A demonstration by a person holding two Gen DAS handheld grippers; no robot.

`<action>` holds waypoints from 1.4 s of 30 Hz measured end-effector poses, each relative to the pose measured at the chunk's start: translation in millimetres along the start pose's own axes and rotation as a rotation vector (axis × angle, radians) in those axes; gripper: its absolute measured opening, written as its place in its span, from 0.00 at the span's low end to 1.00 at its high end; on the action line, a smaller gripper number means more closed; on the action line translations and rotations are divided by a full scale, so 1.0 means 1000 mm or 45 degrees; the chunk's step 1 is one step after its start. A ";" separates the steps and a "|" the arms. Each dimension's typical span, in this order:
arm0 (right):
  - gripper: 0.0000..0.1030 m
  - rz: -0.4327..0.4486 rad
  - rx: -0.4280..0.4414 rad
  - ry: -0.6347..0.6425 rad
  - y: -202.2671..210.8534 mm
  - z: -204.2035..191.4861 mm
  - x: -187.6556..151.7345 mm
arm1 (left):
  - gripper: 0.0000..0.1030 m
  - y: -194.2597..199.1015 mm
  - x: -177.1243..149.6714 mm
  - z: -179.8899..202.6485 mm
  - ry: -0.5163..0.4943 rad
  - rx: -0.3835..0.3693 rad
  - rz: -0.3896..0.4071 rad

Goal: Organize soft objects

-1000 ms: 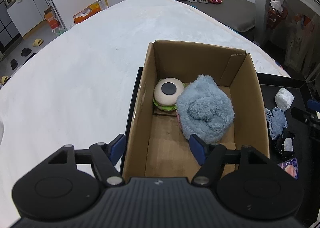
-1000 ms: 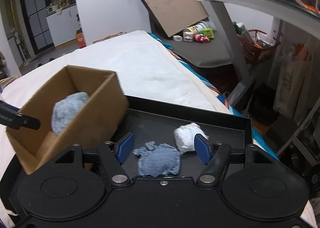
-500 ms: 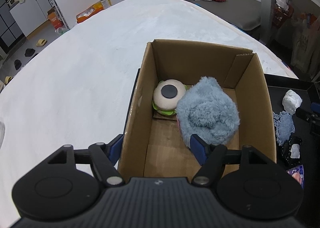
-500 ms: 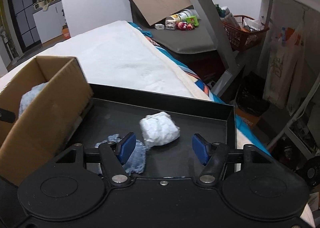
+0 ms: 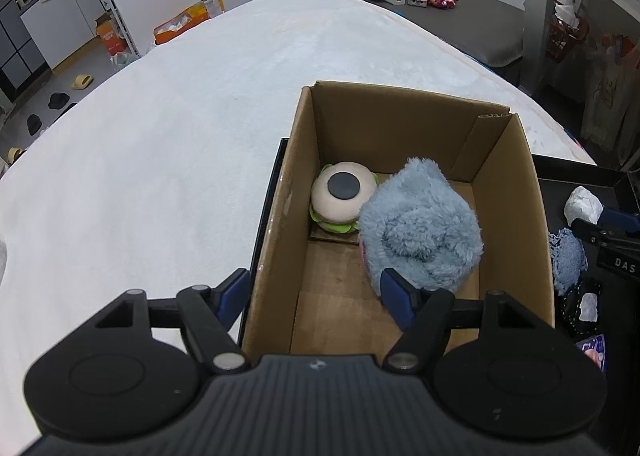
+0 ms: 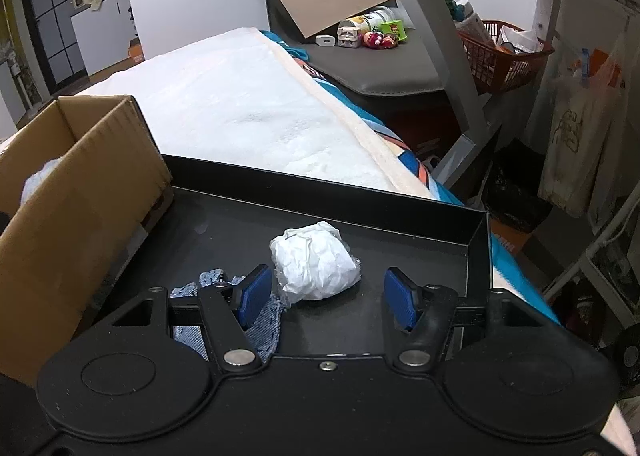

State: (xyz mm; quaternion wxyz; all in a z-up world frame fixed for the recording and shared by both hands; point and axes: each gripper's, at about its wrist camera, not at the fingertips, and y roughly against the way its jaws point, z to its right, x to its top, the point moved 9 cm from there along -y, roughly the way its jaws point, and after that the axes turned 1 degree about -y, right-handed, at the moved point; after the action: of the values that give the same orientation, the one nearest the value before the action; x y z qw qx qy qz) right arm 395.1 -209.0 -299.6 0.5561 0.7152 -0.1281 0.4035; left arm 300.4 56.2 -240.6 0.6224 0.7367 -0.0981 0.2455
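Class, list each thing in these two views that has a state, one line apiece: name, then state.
Box: open-topped, upright, two toys inside.
Blue plush: in box, against burger toy.
Burger toy: in box, upright.
White wad: crumpled, on tray.
Blue cloth: bunched, on tray.
Tray: beside box.
Left claw: open, straddling box wall.
Right claw: open, empty.
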 end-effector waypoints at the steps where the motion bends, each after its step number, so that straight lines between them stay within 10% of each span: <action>1: 0.54 -0.004 0.001 -0.004 -0.002 0.000 -0.001 | 0.68 0.000 0.000 -0.001 0.003 0.001 -0.001; 5: 0.09 -0.006 -0.036 -0.013 -0.002 0.001 -0.003 | 0.68 0.003 0.000 -0.003 0.019 -0.005 0.002; 10: 0.08 0.004 -0.016 -0.076 0.006 0.003 -0.001 | 0.68 0.009 0.000 -0.001 0.037 -0.026 0.012; 15: 0.12 0.012 -0.035 -0.068 0.008 0.002 0.005 | 0.68 0.012 0.000 0.001 0.040 -0.032 0.017; 19: 0.61 0.038 -0.045 -0.055 0.008 0.002 0.009 | 0.68 0.013 0.001 0.002 0.030 -0.030 0.025; 42: 0.43 0.033 -0.045 -0.045 0.012 0.003 0.005 | 0.68 0.012 0.005 0.001 0.025 -0.012 0.027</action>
State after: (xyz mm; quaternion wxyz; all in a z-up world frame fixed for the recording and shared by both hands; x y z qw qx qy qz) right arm 391.8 -214.1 -288.4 0.5610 0.7105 -0.1543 0.3957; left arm 299.7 53.8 -227.3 0.6241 0.7303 -0.1011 0.2587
